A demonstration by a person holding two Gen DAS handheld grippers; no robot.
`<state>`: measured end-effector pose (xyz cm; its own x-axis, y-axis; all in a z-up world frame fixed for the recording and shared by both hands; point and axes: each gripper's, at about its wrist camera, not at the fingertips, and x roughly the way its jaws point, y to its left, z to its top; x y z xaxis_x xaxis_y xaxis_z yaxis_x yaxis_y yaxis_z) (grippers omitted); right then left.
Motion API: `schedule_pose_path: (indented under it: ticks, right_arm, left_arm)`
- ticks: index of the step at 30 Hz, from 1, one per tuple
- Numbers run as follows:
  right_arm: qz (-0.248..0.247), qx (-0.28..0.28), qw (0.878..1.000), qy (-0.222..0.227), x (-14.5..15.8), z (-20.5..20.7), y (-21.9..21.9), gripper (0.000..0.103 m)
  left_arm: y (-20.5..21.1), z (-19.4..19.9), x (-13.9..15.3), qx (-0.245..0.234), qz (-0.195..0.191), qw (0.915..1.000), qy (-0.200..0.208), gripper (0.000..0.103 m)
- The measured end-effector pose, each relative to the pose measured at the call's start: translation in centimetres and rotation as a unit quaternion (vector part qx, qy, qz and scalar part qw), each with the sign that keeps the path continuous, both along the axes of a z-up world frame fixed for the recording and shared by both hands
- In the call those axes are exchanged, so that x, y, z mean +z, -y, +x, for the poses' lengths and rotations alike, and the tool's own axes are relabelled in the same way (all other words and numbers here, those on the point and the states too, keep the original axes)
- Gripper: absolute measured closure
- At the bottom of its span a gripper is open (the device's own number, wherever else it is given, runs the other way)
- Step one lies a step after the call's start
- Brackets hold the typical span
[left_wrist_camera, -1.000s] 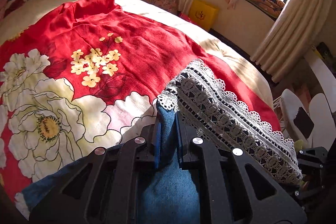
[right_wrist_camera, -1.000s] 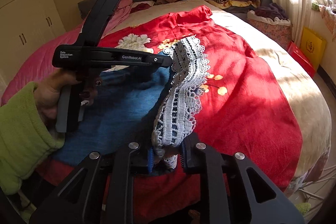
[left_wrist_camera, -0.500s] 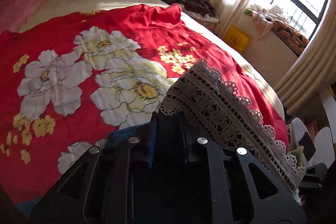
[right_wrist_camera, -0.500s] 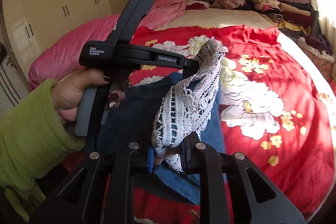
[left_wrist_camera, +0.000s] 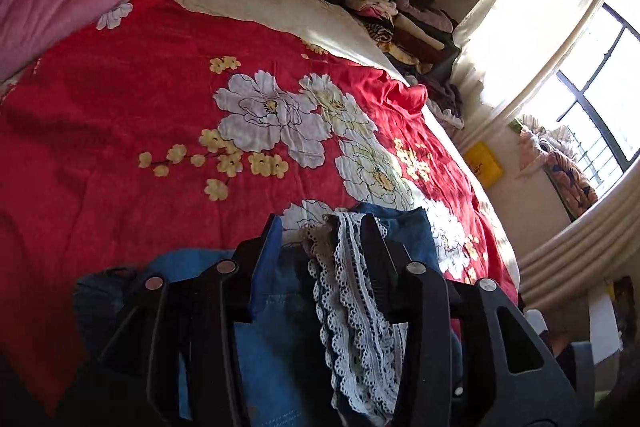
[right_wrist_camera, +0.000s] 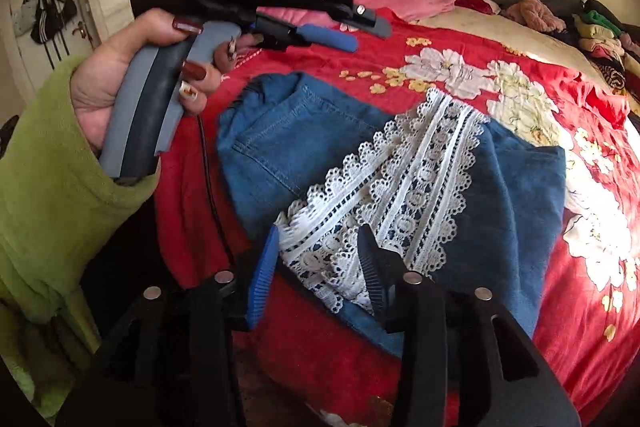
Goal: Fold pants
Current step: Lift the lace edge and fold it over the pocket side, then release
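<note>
One pair of pants (right_wrist_camera: 404, 187): blue denim, white lace trim band (right_wrist_camera: 400, 203) folded over the top, lying flat on the red floral bedspread (right_wrist_camera: 560, 99) just ahead of the right gripper (right_wrist_camera: 320, 259). Its fingers are spread, holding nothing. Left gripper (right_wrist_camera: 352, 31) also spread, held above the waistband end; its body text is too blurred to read. One hand (right_wrist_camera: 132, 75) visible, green sleeve.
</note>
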<state>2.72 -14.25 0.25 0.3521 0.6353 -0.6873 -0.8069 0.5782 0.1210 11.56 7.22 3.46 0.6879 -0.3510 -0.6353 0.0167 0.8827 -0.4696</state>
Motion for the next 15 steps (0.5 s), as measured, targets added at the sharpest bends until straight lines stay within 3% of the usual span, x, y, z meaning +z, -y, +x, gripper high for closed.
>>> schedule_pose_path:
  ticks: [4,10,15]
  right_arm:
    - [0.034,-0.050,0.998,0.013,1.8,1.4,3.6,0.051]
    - [0.031,-0.177,0.984,-0.017,1.7,5.2,9.1,0.050]
    - [-0.020,-0.091,0.995,0.021,0.9,2.2,7.2,0.052]
  left_arm:
    - [1.3,-0.5,-0.8,-0.035,-0.016,0.9990,-0.020,0.054]
    - [4.6,0.5,-2.6,-0.066,0.011,0.9963,-0.053,0.050]
    - [6.5,-1.4,-3.6,-0.087,0.037,0.9937,-0.060,0.050]
